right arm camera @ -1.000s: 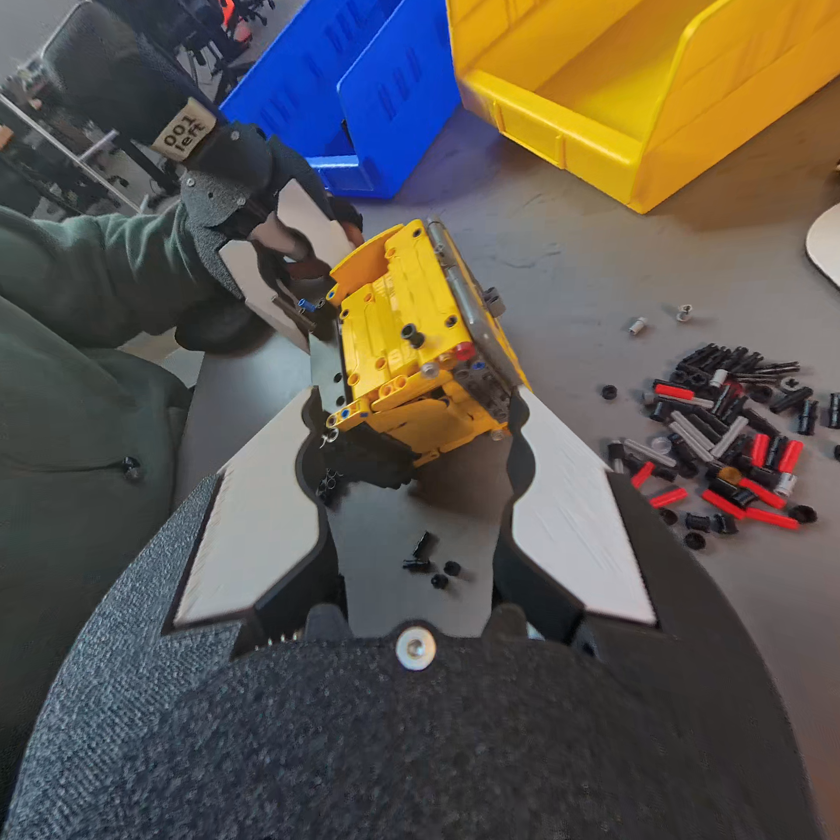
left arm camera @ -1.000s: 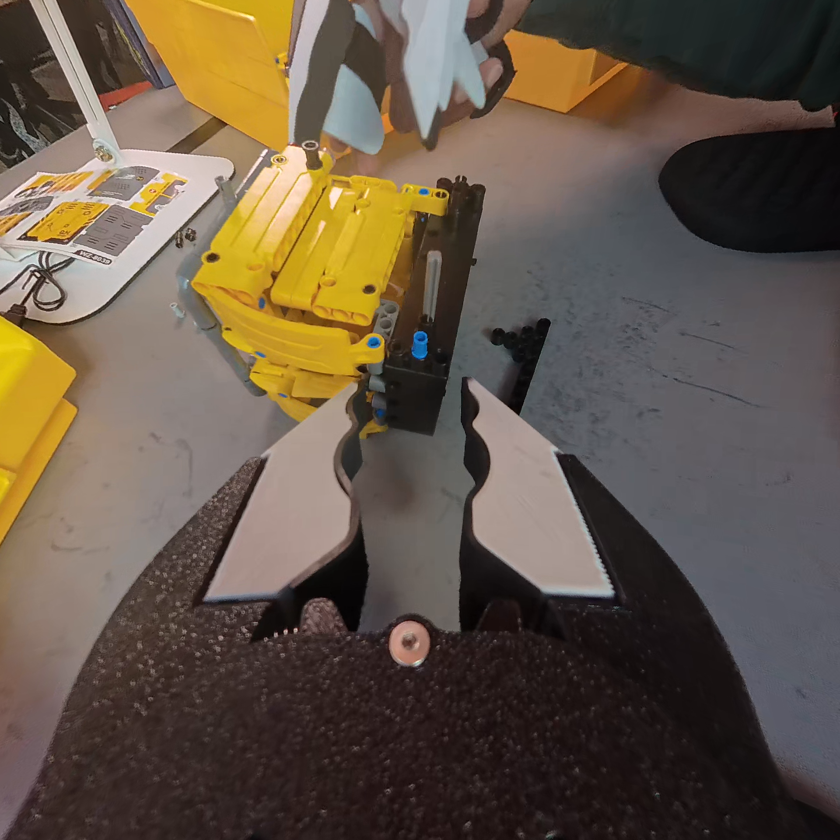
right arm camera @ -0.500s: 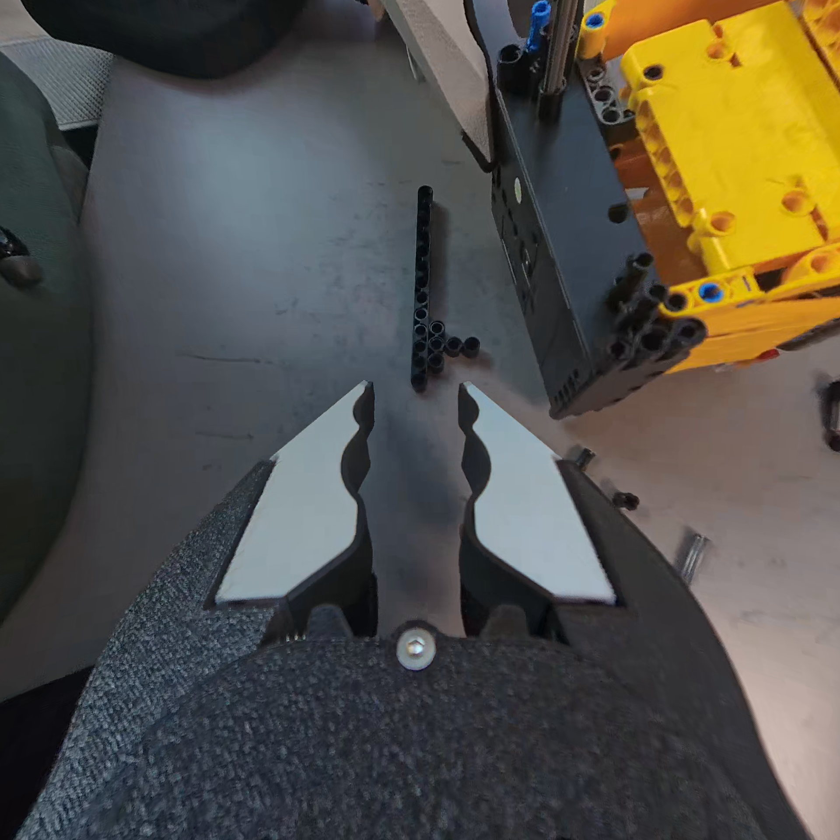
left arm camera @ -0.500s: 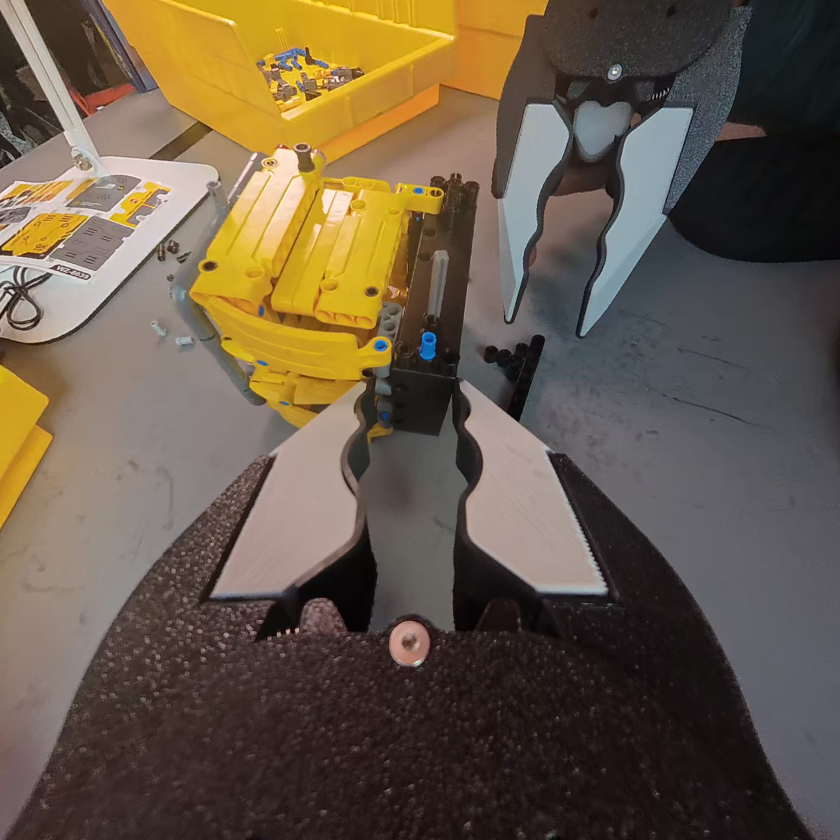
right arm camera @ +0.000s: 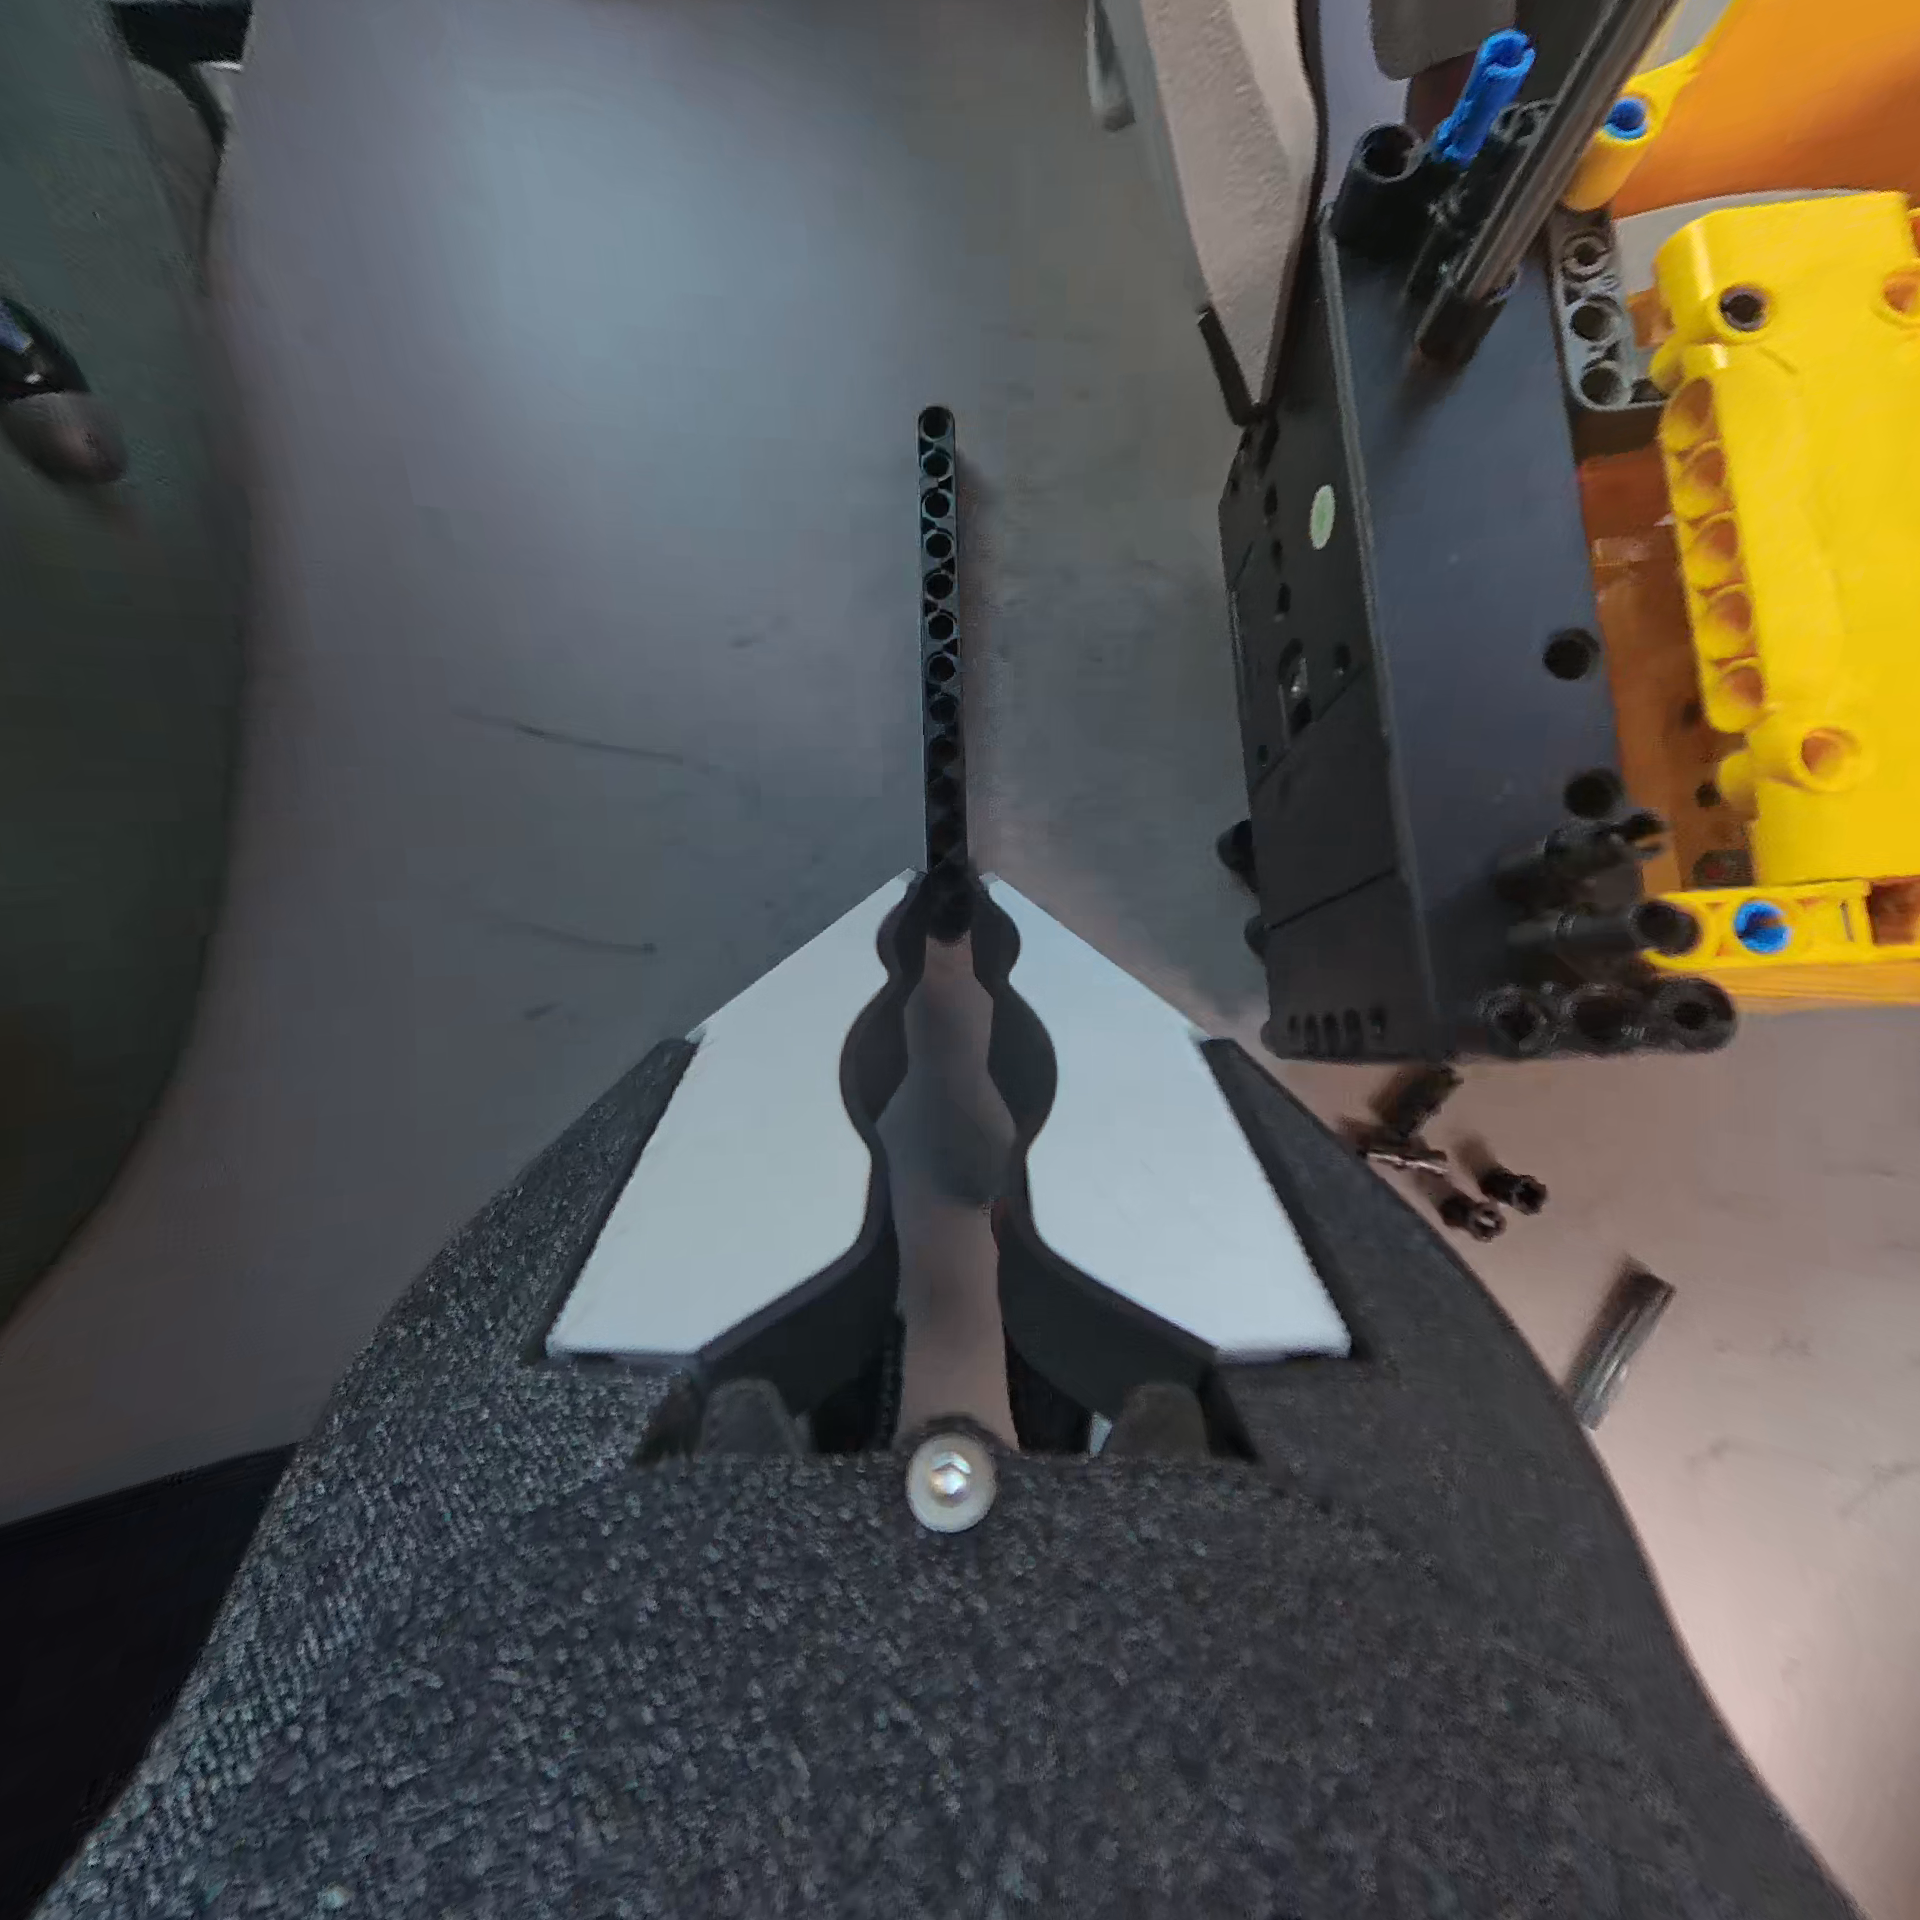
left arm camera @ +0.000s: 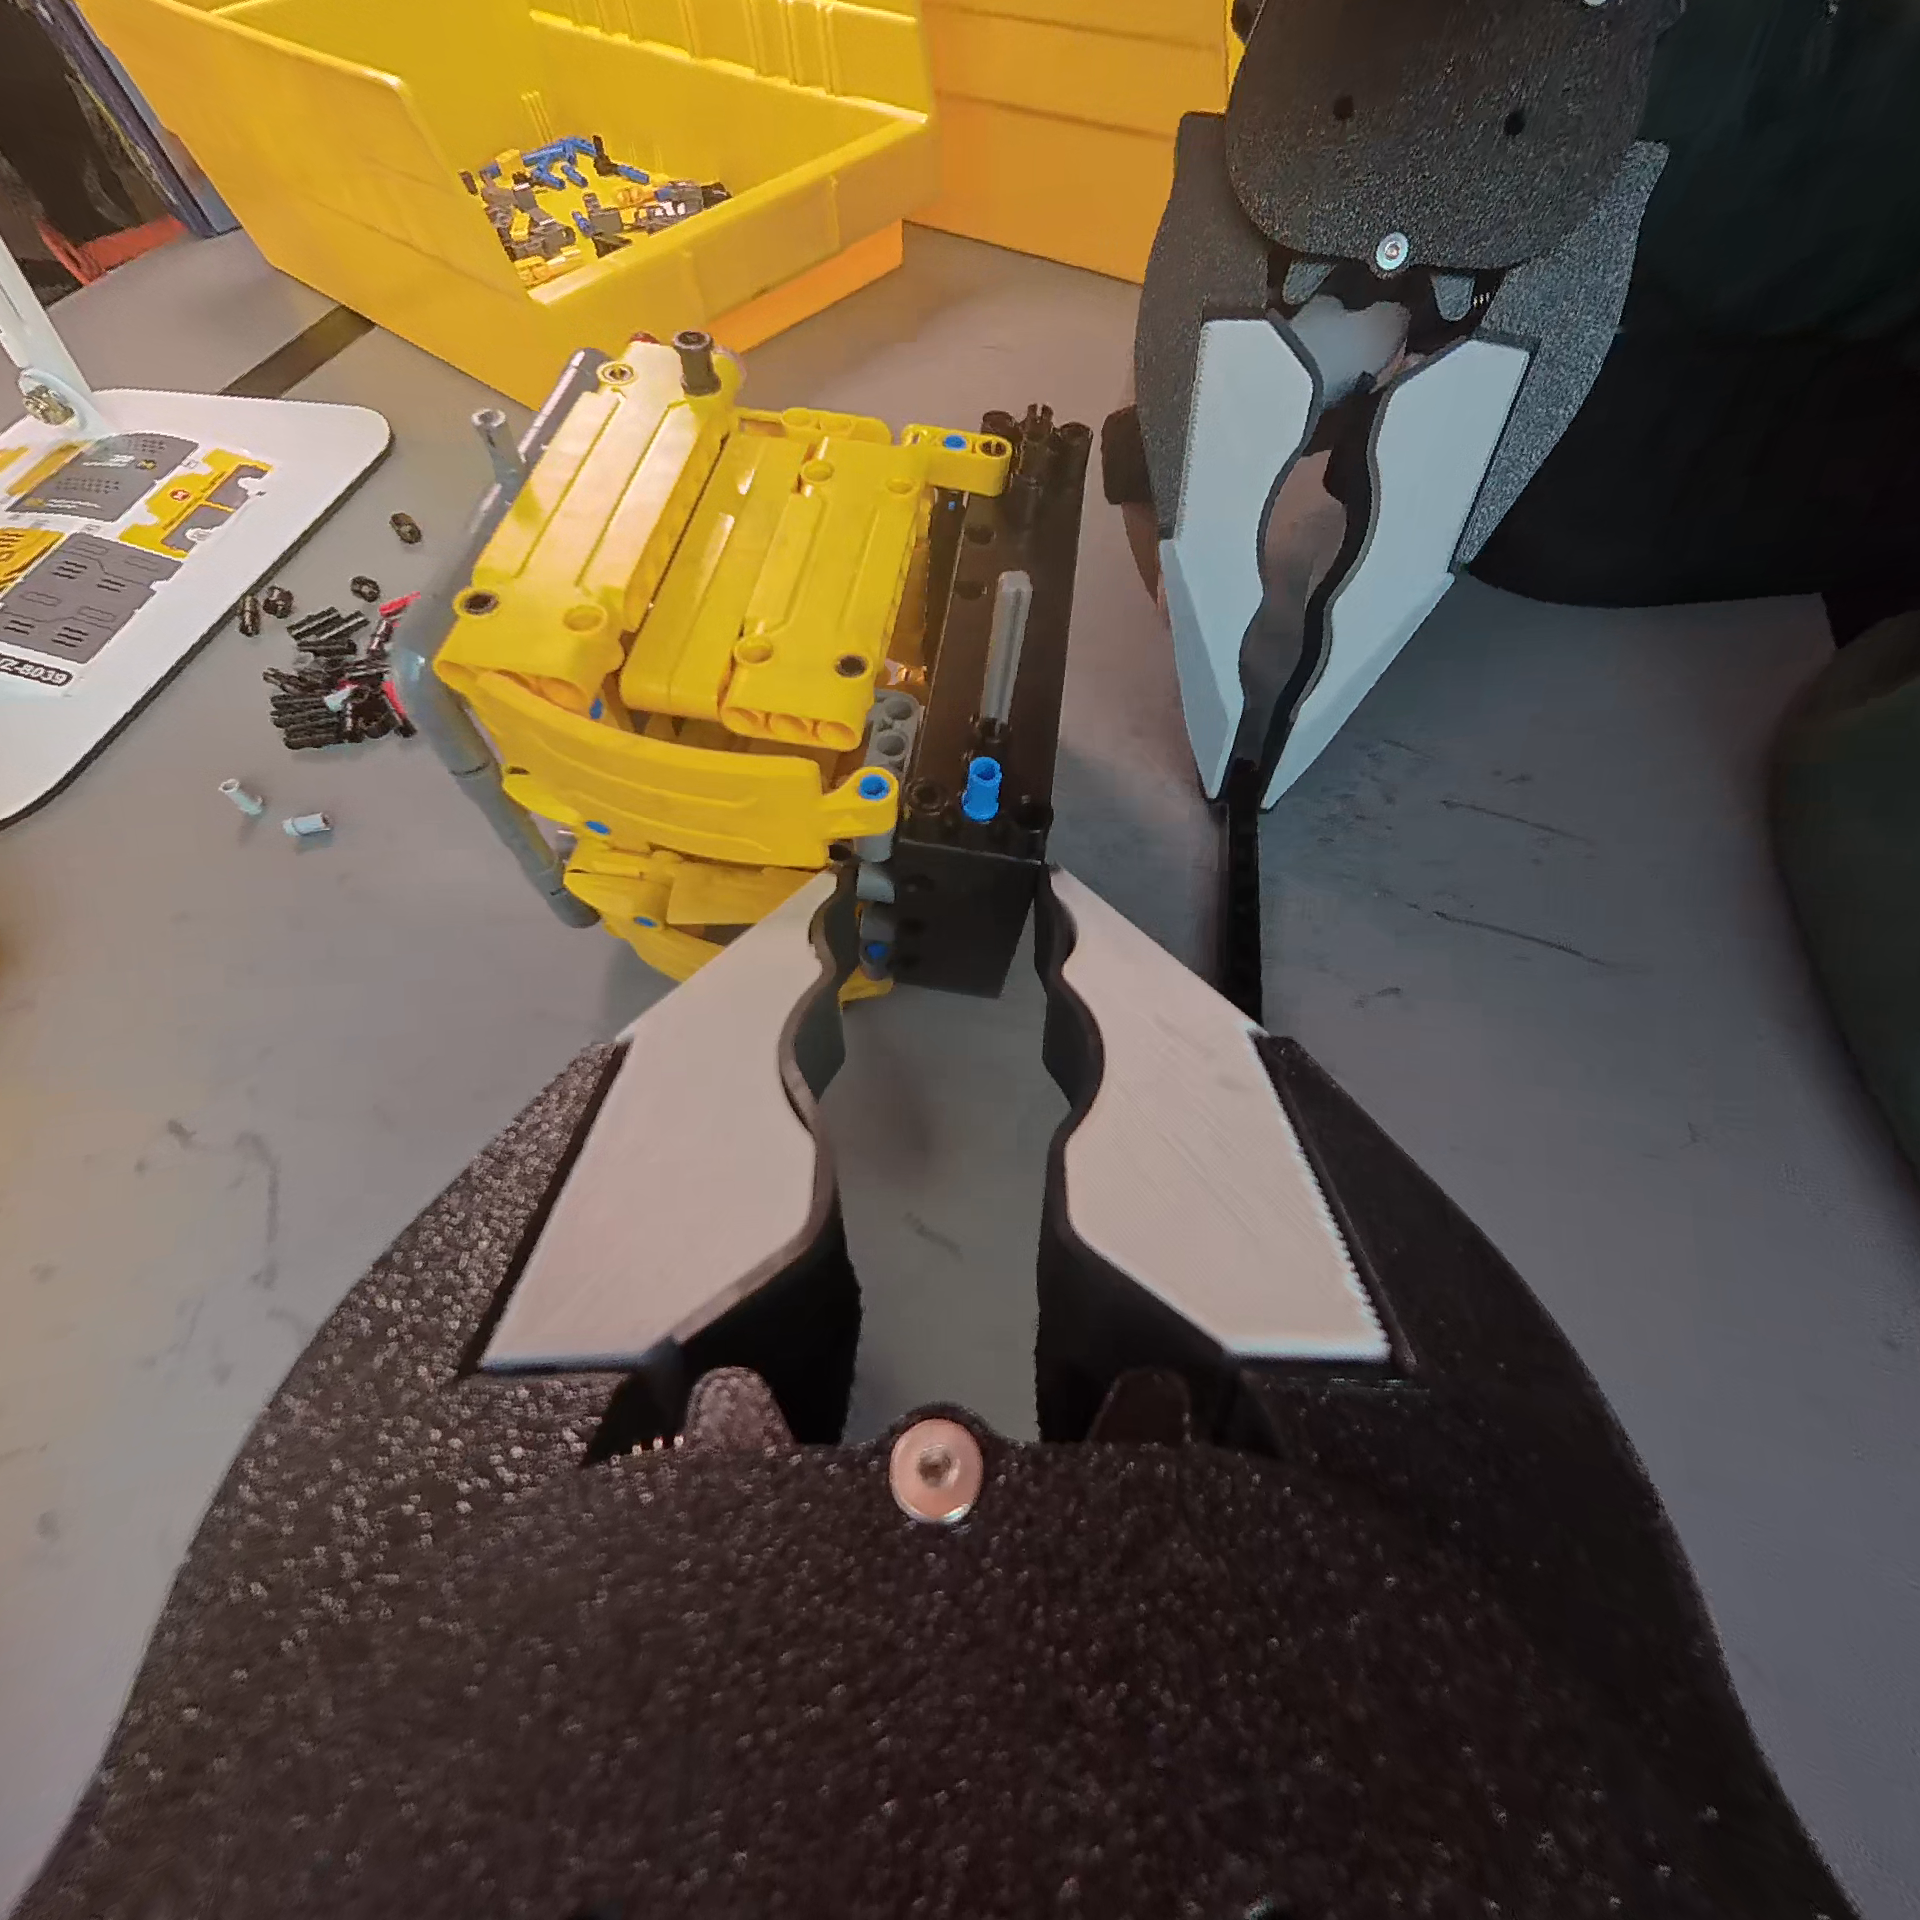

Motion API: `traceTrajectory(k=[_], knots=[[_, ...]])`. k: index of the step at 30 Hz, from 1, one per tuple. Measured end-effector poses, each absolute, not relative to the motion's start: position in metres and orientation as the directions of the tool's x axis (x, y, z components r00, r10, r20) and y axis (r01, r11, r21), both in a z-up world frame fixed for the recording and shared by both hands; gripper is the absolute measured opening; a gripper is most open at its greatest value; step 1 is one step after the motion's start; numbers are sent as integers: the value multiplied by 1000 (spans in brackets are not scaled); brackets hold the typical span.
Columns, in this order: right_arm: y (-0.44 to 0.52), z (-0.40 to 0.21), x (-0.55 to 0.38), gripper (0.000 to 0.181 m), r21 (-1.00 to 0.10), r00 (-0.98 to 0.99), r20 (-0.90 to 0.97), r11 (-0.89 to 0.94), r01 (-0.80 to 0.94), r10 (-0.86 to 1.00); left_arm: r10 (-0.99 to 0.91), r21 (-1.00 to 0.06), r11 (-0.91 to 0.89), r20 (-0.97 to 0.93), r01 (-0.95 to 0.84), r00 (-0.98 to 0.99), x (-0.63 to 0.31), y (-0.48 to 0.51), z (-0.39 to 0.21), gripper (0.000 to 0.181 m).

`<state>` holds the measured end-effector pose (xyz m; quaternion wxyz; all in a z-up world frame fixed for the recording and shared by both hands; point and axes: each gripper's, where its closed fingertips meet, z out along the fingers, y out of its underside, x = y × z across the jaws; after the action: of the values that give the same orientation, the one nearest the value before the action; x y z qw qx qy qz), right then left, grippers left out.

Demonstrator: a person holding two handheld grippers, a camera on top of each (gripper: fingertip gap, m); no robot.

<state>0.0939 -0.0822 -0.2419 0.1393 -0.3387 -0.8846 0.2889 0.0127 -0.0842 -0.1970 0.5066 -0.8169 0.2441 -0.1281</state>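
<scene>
A yellow-and-black brick model [left arm camera: 727, 623] stands on the grey table. My left gripper [left arm camera: 940, 914] is closed against the near end of its black block [left arm camera: 977, 883], one fingertip on each side. The model also shows in the right wrist view [right arm camera: 1455, 623] at the right. A long black beam with holes [right arm camera: 938, 644] lies flat on the table beside the model. My right gripper [right arm camera: 945, 904] is shut on the beam's near end. In the left wrist view the right gripper [left arm camera: 1242, 790] points down onto the beam [left arm camera: 1242, 914], right of the model.
A yellow bin [left arm camera: 312, 208] with small parts stands behind the model, with more yellow bins beside it. An instruction sheet on a white base [left arm camera: 104, 540] lies at the left. A pile of black pins [left arm camera: 322, 686] lies by it. Loose pins [right arm camera: 1475, 1205] lie near the model. A person's dark clothing [right arm camera: 83, 623] is at the left. Across from one pair of fingers to the other is roughly 10 cm.
My right gripper left the model, moved down to the black beam and closed on its end. My left gripper narrowed onto the black block.
</scene>
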Motion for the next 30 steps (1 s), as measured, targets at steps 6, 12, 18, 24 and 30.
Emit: traceTrajectory(k=[6,12,18,24,30], knots=[[-78,-242,115,7,-598,-732,36,602,529,680,-545,-891,-366,-27,-268,838,14,-91,-197,33],[-72,-242,114,7,-626,-705,23,560,542,709,-550,-903,-340,-37,-264,834,13,-94,-192,41],[-72,-242,114,10,-628,-702,44,566,534,710,-546,-911,-318,-50,-262,837,3,-104,-184,41],[-80,-230,107,17,-673,-717,73,564,478,693,-547,-938,-272,-34,-217,836,-1,-111,-169,33],[-91,-231,99,17,-680,-738,131,602,419,661,-565,-940,-266,-26,-211,825,6,-111,-170,40]])
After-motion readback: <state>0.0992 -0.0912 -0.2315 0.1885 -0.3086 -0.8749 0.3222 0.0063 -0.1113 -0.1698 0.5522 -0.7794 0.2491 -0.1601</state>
